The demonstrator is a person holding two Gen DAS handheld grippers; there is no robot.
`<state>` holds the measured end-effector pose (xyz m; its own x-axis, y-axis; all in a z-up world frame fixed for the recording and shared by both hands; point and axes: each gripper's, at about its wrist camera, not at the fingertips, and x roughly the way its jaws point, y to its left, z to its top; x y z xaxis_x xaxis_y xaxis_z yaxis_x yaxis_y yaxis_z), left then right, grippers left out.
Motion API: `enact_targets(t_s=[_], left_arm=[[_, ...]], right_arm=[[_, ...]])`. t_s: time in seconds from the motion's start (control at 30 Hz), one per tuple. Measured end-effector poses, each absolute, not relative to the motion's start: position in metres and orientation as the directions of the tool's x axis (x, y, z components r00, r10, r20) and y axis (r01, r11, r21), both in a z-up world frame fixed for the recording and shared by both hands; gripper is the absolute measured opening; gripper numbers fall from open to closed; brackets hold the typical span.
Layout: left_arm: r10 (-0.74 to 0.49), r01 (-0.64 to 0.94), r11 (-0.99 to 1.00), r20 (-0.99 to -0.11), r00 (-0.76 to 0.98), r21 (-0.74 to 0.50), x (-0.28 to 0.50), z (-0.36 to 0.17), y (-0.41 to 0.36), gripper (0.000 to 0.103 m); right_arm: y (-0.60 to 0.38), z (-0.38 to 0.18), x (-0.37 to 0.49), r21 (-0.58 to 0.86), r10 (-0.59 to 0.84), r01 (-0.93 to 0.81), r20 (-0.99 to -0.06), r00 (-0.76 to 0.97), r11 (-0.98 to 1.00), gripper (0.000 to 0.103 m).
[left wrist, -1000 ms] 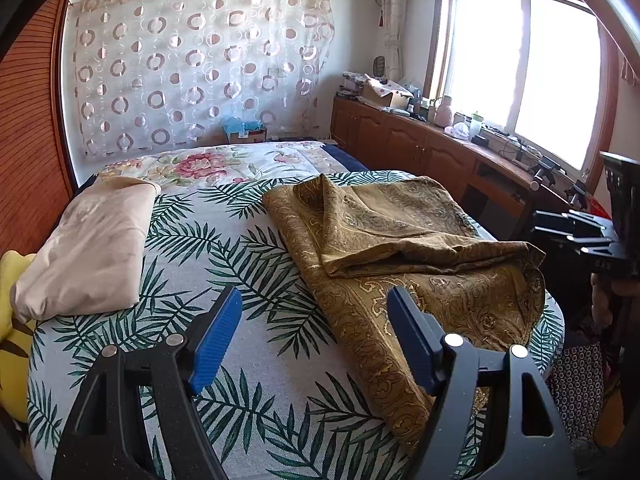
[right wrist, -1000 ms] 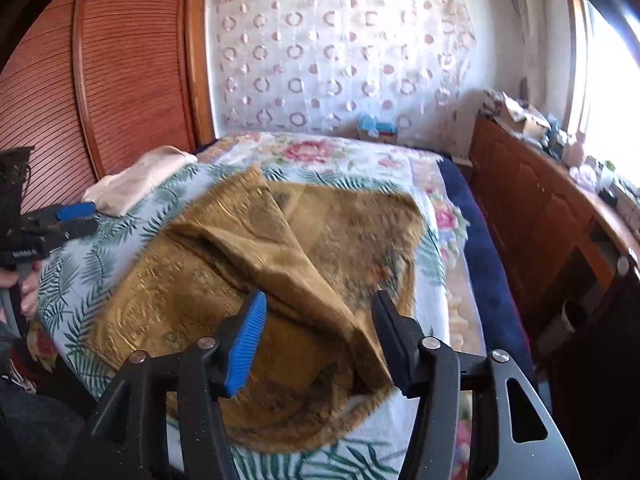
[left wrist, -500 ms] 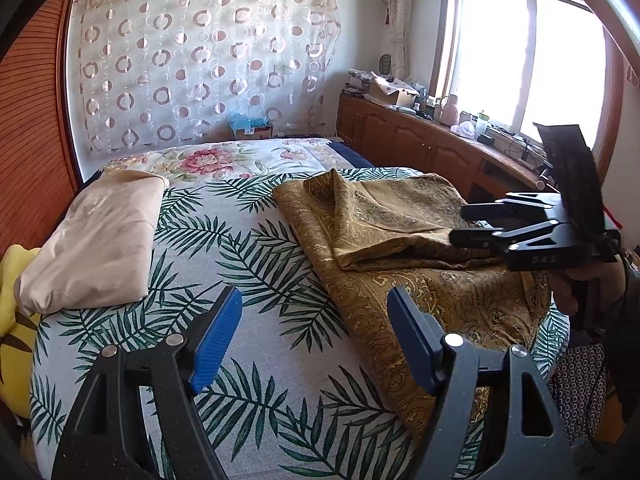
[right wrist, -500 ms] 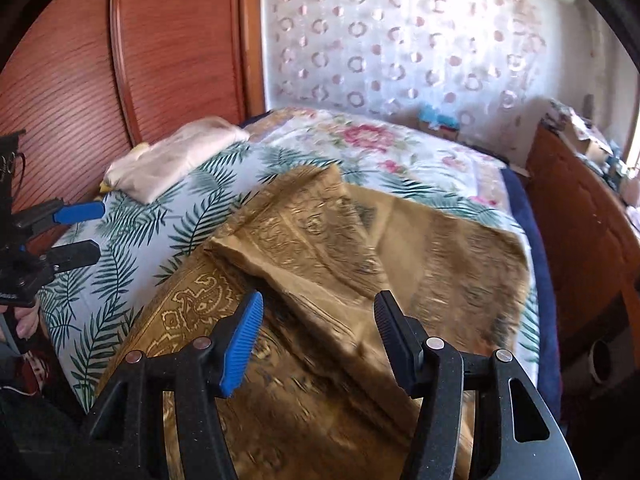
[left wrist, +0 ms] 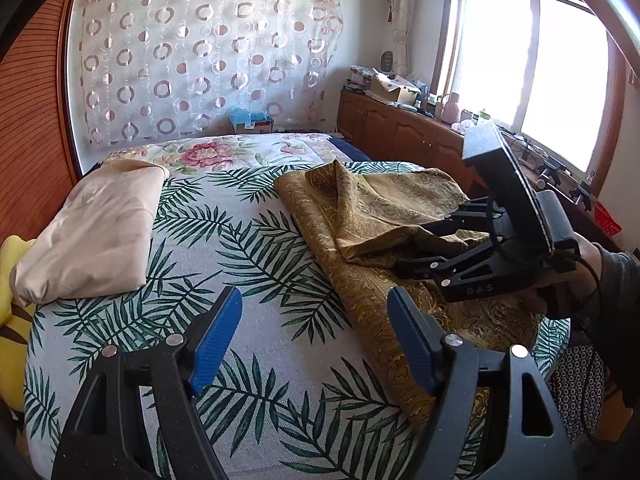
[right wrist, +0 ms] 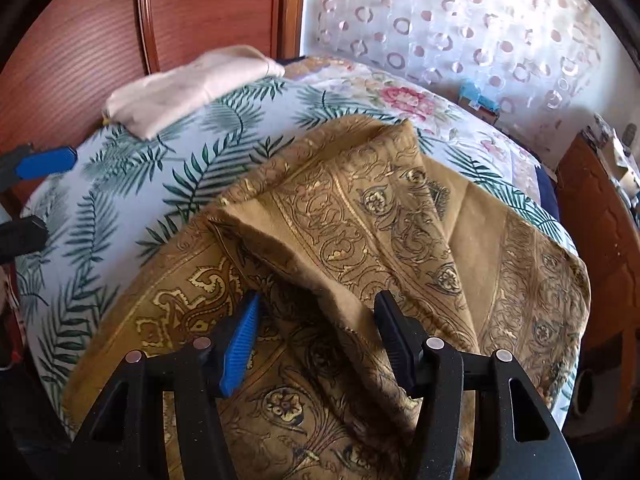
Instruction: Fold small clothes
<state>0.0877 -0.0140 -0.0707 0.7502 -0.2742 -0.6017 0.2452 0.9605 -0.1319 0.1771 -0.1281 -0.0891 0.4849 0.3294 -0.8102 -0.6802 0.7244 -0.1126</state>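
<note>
A gold patterned cloth (left wrist: 360,216) (right wrist: 360,208) lies rumpled on the right half of the bed, one flap folded over itself. My right gripper (right wrist: 318,304) (left wrist: 416,248) hovers low over that flap's near edge. It is open, and the fold lies under and between the fingers without being pinched. A hand (left wrist: 580,264) in a dark sleeve holds it. My left gripper (left wrist: 316,312) (right wrist: 36,198) stands open above the palm-leaf sheet (left wrist: 240,240), left of the cloth, with nothing between its blue pads.
A folded beige cloth (left wrist: 92,232) (right wrist: 188,84) lies at the bed's far left by a wooden wardrobe (right wrist: 80,40). A yellow item (left wrist: 12,300) sits at the left edge. Cluttered wooden cabinets (left wrist: 400,128) run under the window on the right.
The right gripper has swung in from the right and down over the gold cloth, rolling as it came. The left gripper has stayed put, and the cloth has not moved.
</note>
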Motion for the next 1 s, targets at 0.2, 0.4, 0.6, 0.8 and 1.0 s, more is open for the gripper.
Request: enact_targets(t_s=[0.2,0.4,0.6,0.8,1.0], left_arm=[[-0.282,0.253,0.958,-0.607,0.743,-0.136,0.088,-0.073,-0.016,0.076],[-0.283,0.255,0.957,-0.607,0.743,-0.134,0.087,-0.074,-0.018,0.076],[-0.29,0.258,0.956,-0.609,0.739,-0.142,0.086,-0.075,-0.02,0.076],[-0.295,0.264,0.954,-0.614,0.732,-0.143,0.087,-0.076,-0.023,0.076],[-0.302,0.274,0.951,-0.623,0.722,-0.144,0.087,-0.079,-0.028,0.076]], right_arm=[[-0.119,-0.098,0.177,-0.152,0.318,-0.709,-0.815,0.484,0.689,0.034],[-0.135,-0.088,0.181,-0.185,0.324,-0.696,-0.783,0.531,0.693,0.006],[-0.181,-0.046,0.219,-0.159,0.308,-0.571,-0.711,0.632,0.805,0.006],[-0.247,-0.046,0.281,-0.123,0.139,-0.32,-0.717,0.684,0.939,0.021],[-0.247,-0.059,0.271,-0.155,0.084,-0.278,-0.72,0.689,0.948,0.047]])
